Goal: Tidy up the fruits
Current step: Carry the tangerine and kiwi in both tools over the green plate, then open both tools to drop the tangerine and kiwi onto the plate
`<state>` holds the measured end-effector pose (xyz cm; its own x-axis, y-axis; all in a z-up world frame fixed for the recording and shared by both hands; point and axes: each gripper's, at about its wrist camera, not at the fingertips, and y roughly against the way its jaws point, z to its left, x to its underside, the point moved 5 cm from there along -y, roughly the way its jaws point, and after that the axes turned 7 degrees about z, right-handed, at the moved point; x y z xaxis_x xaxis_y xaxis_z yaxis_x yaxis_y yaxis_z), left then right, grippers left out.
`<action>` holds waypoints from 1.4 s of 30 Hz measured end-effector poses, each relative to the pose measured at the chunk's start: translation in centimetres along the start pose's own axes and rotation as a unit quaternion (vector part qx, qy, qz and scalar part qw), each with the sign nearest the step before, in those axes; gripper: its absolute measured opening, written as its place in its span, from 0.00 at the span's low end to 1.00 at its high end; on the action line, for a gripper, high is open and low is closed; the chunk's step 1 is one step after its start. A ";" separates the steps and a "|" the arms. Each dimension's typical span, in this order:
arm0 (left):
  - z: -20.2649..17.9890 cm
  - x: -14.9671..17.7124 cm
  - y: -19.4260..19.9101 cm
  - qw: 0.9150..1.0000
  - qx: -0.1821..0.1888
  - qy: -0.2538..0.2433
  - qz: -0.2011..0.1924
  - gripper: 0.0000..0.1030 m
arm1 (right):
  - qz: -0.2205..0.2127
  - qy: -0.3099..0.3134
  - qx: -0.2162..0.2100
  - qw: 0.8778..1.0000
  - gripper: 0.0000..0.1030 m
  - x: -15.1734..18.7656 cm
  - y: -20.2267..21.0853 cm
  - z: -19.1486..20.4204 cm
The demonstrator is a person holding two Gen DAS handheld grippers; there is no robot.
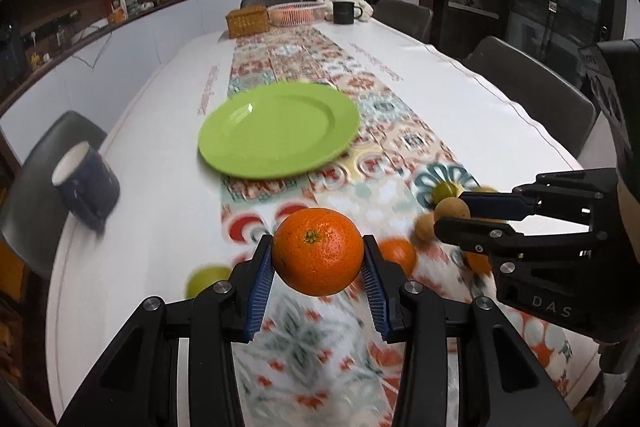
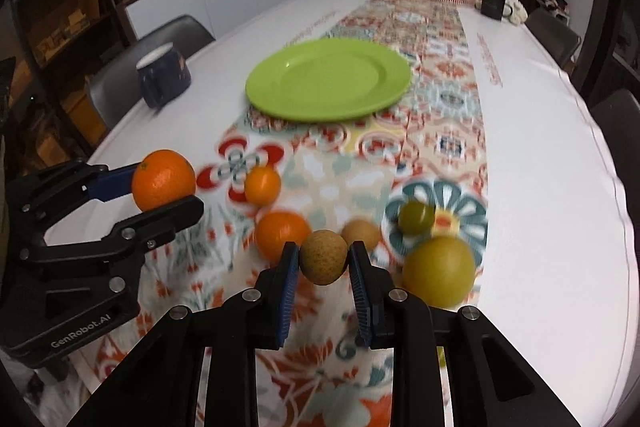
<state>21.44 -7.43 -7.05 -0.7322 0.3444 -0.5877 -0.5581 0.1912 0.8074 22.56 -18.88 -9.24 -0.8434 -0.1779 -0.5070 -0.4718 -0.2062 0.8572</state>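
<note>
The plate (image 2: 328, 83) sits on the runner (image 2: 444, 131), fruits (image 2: 438, 269) before it.

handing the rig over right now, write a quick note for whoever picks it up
Left gripper: shut on the large orange, held above the runner.
Right gripper: shut on a small brown round fruit, also lifted.
The green plate sits ahead on the runner, with nothing on it yet.
Left on the table near the grippers: two smaller oranges, another brown fruit, a small green fruit, a big yellow-green fruit, and a green fruit seen in the left wrist view.
Done: two fruits picked. Left: probably place both on the plate, then gather the rest.
</note>
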 end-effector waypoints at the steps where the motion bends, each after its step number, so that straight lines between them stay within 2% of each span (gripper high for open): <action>1: 0.3 -0.5 0.0 1.000 -0.002 -0.001 -0.004 0.41 | -0.006 0.003 0.002 1.000 0.26 -0.7 0.1 0.0; 7: 2.4 -3.4 -1.2 1.000 -0.007 0.001 -0.009 0.41 | -0.030 0.014 0.000 0.999 0.26 -4.8 -0.1 0.0; 11: 3.8 -5.2 -2.9 1.000 -0.001 0.007 0.001 0.41 | -0.034 0.024 -0.004 0.999 0.26 -7.6 -1.3 0.2; 17: 5.3 -7.5 -6.2 1.000 0.008 0.005 0.021 0.41 | -0.028 0.030 0.004 0.999 0.26 -10.7 -3.7 -0.3; 23: 6.4 -8.9 -9.3 0.999 0.024 0.007 0.048 0.41 | -0.004 0.025 -0.002 1.000 0.26 -13.2 -6.4 -1.0; 33: 7.3 -9.2 -12.4 0.996 0.029 0.021 0.088 0.41 | 0.027 0.015 -0.004 1.000 0.26 -14.8 -9.6 -1.6; 35: 7.4 -9.0 -12.5 0.995 0.028 0.022 0.094 0.47 | 0.028 0.011 -0.002 1.000 0.26 -14.8 -9.8 -1.7; 38: 7.5 -8.8 -11.6 0.996 0.010 0.018 0.082 0.55 | 0.020 0.010 0.014 1.000 0.31 -14.5 -9.3 -1.9; 40: 7.6 -8.7 -10.8 0.997 0.002 0.019 0.074 0.55 | 0.010 0.007 0.022 1.000 0.40 -14.2 -8.6 -2.1; 42: 7.6 -8.5 -9.6 0.998 -0.004 0.023 0.066 0.55 | 0.002 0.005 0.030 1.000 0.41 -13.6 -7.6 -2.2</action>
<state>35.96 -5.21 -9.43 -0.8162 0.3231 -0.4790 -0.4591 0.1405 0.8772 38.23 -16.98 -9.06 -0.8426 -0.1886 -0.5045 -0.4835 -0.1479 0.8628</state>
